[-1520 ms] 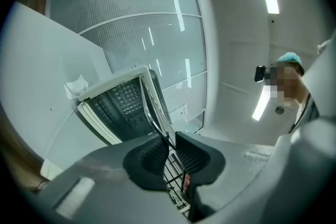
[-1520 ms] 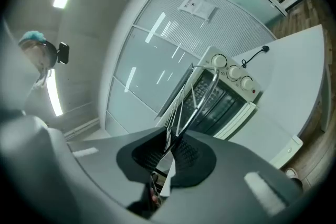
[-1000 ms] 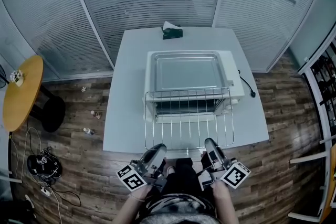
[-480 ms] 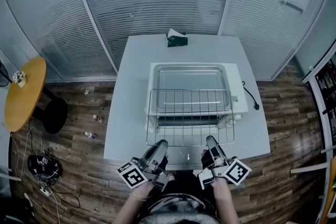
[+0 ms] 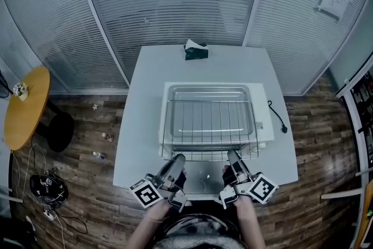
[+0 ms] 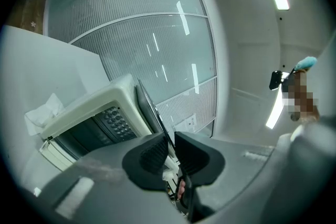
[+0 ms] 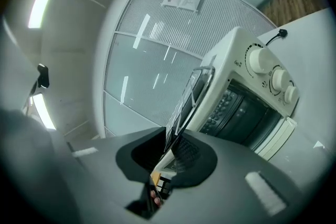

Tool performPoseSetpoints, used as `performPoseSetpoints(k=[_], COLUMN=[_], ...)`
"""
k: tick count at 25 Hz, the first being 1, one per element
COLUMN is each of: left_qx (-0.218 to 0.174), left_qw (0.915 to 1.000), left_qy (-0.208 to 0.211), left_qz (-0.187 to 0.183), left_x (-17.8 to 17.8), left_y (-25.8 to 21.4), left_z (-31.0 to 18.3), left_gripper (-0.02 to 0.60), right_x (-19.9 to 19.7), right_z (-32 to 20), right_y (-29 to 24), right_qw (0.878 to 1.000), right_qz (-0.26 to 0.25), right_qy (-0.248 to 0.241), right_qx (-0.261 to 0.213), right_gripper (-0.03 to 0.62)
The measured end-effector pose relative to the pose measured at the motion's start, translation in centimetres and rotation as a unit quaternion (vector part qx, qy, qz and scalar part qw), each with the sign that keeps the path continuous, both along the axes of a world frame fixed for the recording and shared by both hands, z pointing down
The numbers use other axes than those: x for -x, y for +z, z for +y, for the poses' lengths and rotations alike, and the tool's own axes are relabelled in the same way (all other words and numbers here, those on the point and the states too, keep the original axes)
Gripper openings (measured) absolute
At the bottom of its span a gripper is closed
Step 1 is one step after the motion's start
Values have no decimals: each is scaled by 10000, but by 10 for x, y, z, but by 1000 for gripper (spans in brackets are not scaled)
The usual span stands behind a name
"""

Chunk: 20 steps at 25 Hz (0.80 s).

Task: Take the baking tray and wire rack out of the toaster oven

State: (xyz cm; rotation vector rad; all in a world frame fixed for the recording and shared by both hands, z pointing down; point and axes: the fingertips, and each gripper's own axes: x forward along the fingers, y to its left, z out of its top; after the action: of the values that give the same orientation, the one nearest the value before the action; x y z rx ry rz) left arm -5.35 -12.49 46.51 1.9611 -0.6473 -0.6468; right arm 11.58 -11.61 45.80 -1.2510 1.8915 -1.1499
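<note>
The white toaster oven (image 5: pixel 265 125) stands on the white table (image 5: pixel 140 102) with its door (image 5: pixel 204 175) folded down toward me. The baking tray (image 5: pixel 208 92) lies on the oven's roof. The wire rack (image 5: pixel 210 125) hovers level over the tray and oven top. My left gripper (image 5: pixel 179 158) is shut on the rack's near-left edge, and my right gripper (image 5: pixel 232 154) is shut on its near-right edge. In the left gripper view the rack wire (image 6: pixel 152 107) runs between the pads of the left gripper (image 6: pixel 170 152). The right gripper (image 7: pixel 170 149) has just been opening slightly, with the rack (image 7: pixel 189 94) still between its pads.
A dark tissue box (image 5: pixel 196 51) sits at the table's far edge. The oven's cable (image 5: pixel 278 119) trails off on the right. A yellow round table (image 5: pixel 23 105) stands at the left, with cables and small objects on the wooden floor. Blinds close off the back.
Both grippers have carried the wire rack away from me and slightly up, from in front of the oven's mouth to above the oven top and the baking tray.
</note>
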Motion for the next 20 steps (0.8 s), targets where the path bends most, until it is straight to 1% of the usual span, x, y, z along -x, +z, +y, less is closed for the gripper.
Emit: performPoseSetpoints(k=[4,6,7,9,10,11,12,13,14,16,17,18,19,20], left_qx=[-14,-87,-131,-273,-401,-570,-769,-980,-1198,-1644,-1869,-2082,-2262,-2390], left_qw=[10000,9997,9993,9964,9929,9870,9778,9649,9484,9085,8889,8718,8582,8480], left_qy=[-58,-138,-199,-343,-434,-538,-650,-766,-875,-1022,-1060,-1087,-1100,-1093], left_qz=[-7,-157,-294,-720,-1028,-1403,-1837,-2313,-2804,-3703,-4046,-4299,-4475,-4603], left_x=[-2,-2,-1,4,8,12,18,24,30,39,42,44,44,42], left_y=[0,-1,0,2,4,5,6,7,8,7,5,2,-1,-4], left_z=[-7,-8,-9,-8,-7,-5,-2,0,2,7,9,10,11,11], left_gripper=[29,37,68,187,222,245,256,264,281,314,327,327,327,327], right_x=[0,0,-1,-2,-2,-3,-4,-5,-7,-14,-20,-28,-35,-41], right_z=[-9,-9,-8,-4,-2,2,6,10,15,23,27,31,33,35], right_y=[-5,-7,-7,-6,-5,-4,-1,3,8,17,19,18,14,9], right_qw=[9998,9993,9987,9962,9937,9897,9834,9742,9619,9313,9169,9051,8960,8891], right_qz=[144,302,435,825,1083,1403,1794,2243,2726,3641,3990,4240,4405,4512], right_qy=[-91,-124,-139,-179,-194,-197,-191,-183,-173,-65,90,311,556,770], right_qx=[-118,-209,-221,-210,-204,-194,-175,-141,-93,33,82,101,83,30], right_gripper=[38,92,126,221,266,294,314,334,342,358,364,364,364,364])
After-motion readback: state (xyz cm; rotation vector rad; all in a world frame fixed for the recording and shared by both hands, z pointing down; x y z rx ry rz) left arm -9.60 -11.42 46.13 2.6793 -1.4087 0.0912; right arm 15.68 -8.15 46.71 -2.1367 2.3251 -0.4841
